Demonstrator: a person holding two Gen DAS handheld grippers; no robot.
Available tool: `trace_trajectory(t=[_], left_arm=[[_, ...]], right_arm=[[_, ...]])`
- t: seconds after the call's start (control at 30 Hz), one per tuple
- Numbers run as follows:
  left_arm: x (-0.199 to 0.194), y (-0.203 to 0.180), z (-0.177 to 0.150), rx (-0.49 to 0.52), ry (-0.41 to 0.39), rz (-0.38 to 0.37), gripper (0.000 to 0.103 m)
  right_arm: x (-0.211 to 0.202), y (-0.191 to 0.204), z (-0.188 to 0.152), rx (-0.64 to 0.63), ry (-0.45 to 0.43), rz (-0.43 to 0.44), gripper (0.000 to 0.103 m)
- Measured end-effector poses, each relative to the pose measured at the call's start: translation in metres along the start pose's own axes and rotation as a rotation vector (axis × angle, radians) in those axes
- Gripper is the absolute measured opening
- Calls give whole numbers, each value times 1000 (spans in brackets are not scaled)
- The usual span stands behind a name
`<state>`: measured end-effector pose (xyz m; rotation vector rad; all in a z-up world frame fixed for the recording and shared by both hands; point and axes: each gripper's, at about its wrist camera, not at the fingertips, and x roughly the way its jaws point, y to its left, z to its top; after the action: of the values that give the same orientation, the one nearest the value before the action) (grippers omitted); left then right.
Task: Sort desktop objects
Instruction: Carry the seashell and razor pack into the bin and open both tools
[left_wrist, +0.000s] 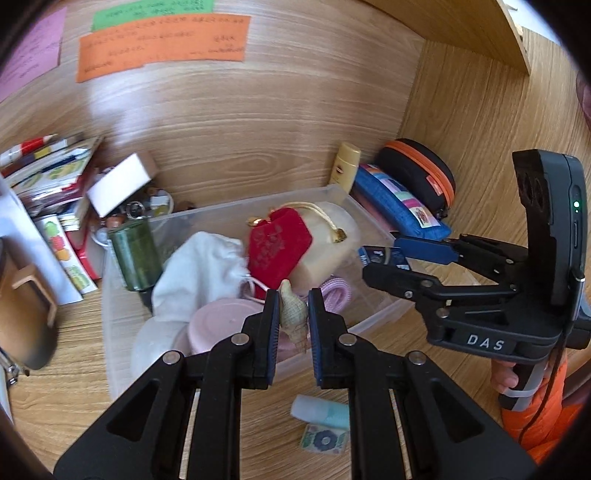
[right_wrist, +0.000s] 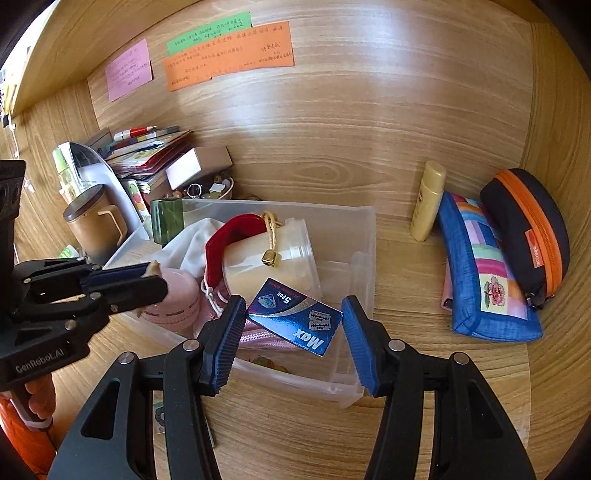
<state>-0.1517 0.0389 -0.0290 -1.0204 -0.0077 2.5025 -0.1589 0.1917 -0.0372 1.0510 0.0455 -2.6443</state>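
Note:
In the left wrist view my left gripper (left_wrist: 293, 325) is shut on a small ribbed seashell (left_wrist: 293, 314) and hangs over the near edge of a clear plastic bin (left_wrist: 373, 314). My right gripper (right_wrist: 293, 332) is shut on a blue razor-blade box (right_wrist: 295, 317), gripped by its corners above the bin's (right_wrist: 354, 236) near right part. The bin holds a white cloth bag (left_wrist: 199, 269), a red velvet pouch (left_wrist: 277, 247), a cream jar (right_wrist: 266, 266), a pink round tin (right_wrist: 177, 295) and a pink zip pouch (right_wrist: 266, 338). Each gripper shows in the other's view: the left gripper (right_wrist: 155, 275), the right gripper (left_wrist: 373, 258).
A yellow tube (right_wrist: 428, 199), a blue patchwork pouch (right_wrist: 480, 269) and a black-and-orange case (right_wrist: 528, 232) lie right of the bin. Books (right_wrist: 147, 151), a brown mug (right_wrist: 92, 221) and a green bottle (right_wrist: 168, 218) crowd its left. A teal tube (left_wrist: 321, 411) lies on the desk in front.

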Motion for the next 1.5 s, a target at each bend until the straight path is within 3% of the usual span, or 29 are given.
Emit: trace_trajectory(t=[0.43, 0.83, 0.9, 1.03, 1.23, 1.3, 1.37, 1.5], left_arm=[[18, 1, 0, 3, 58, 23, 14], [23, -1, 0, 14, 63, 50, 14], [22, -2, 0, 13, 61, 53, 17], [18, -5, 0, 25, 43, 62, 34], [9, -9, 0, 35, 22, 68, 36], [6, -10, 0, 36, 14, 74, 40], [1, -10, 0, 34, 0, 79, 54], [-10, -12, 0, 39, -32, 83, 58]], right_arm=[[13, 6, -5, -42, 17, -32, 50], [14, 10, -5, -65, 13, -56, 50], [13, 10, -5, -64, 11, -55, 51], [9, 9, -4, -60, 4, -55, 57], [-1, 7, -2, -57, -18, -64, 59], [-5, 6, -2, -54, -24, -70, 60], [-8, 5, -2, -52, -31, -75, 62], [-20, 6, -3, -51, -50, -98, 67]])
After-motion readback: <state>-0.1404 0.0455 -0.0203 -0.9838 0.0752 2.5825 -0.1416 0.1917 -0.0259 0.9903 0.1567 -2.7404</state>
